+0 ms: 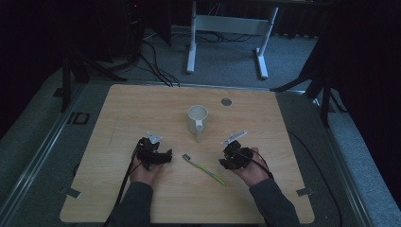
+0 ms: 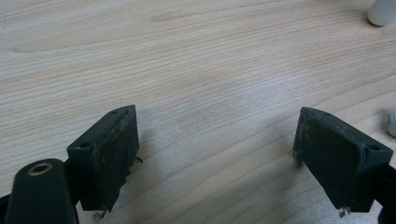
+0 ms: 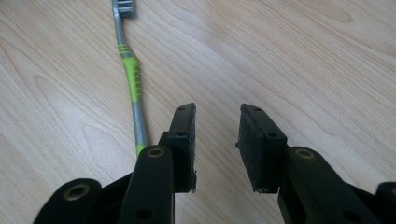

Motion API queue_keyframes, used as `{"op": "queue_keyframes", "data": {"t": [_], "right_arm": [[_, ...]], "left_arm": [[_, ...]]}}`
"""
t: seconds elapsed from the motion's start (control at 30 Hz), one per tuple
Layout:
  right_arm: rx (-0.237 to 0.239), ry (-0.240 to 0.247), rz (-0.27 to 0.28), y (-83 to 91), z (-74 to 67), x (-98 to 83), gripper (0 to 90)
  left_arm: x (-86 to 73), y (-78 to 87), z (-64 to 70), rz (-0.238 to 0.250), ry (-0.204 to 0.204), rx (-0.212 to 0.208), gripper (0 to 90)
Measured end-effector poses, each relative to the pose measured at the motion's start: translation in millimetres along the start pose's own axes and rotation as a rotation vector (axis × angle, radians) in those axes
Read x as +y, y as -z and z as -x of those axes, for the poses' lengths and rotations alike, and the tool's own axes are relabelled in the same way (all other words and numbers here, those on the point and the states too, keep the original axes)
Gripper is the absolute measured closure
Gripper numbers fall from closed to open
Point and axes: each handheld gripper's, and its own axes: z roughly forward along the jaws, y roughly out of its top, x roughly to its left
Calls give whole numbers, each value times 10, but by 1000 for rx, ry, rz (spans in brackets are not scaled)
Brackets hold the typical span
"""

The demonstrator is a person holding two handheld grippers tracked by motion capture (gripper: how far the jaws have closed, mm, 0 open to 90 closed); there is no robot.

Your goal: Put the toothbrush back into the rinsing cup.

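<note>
A toothbrush (image 1: 203, 169) with a green and grey handle lies flat on the wooden table (image 1: 137, 113), between my two grippers. A white mug (image 1: 197, 118) stands upright behind it, near the table's middle. My left gripper (image 1: 166, 156) rests low at the left and points right; in the left gripper view it (image 2: 217, 114) is wide open over bare wood. My right gripper (image 1: 222, 162) sits at the right and points left. Its jaws (image 3: 218, 112) stand partly open with nothing between them, and the toothbrush (image 3: 132, 79) runs just outside its left finger (image 3: 184, 135).
A small grey round disc (image 1: 226, 101) is set into the table's far side. Beyond the table a white desk frame (image 1: 227, 28) and cables (image 1: 156, 61) stand on the grey floor. Bits of white objects (image 2: 384, 10) show at the right edge of the left gripper view.
</note>
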Motion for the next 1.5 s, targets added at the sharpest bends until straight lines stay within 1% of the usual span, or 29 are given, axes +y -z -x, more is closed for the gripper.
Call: {"op": "queue_keyframes", "data": {"t": [0.13, 0.17, 0.23, 0.4, 0.67, 0.7, 1.23, 1.5], "right_arm": [[3, 7, -12, -12, -18, 31, 665], [15, 19, -21, -26, -30, 71, 665], [21, 19, -30, -32, -45, 98, 664], [19, 36, -45, -61, -76, 170, 663], [24, 45, -65, -85, -114, 247, 667], [27, 54, -72, -95, -127, 268, 667], [51, 102, -123, -154, -250, 409, 681], [50, 120, -143, -169, -303, 463, 695]], "left_arm": [[0, 0, 0, 0, 0, 0, 146], [0, 0, 0, 0, 0, 0, 146], [0, 0, 0, 0, 0, 0, 146], [0, 1, -1, -1, -1, 0, 145], [1, 0, -1, -1, -1, -1, 145], [1, 0, -1, -1, -1, -1, 146], [2, 0, -1, -1, -1, -1, 145], [2, 0, -1, -1, -1, -1, 145]]}}
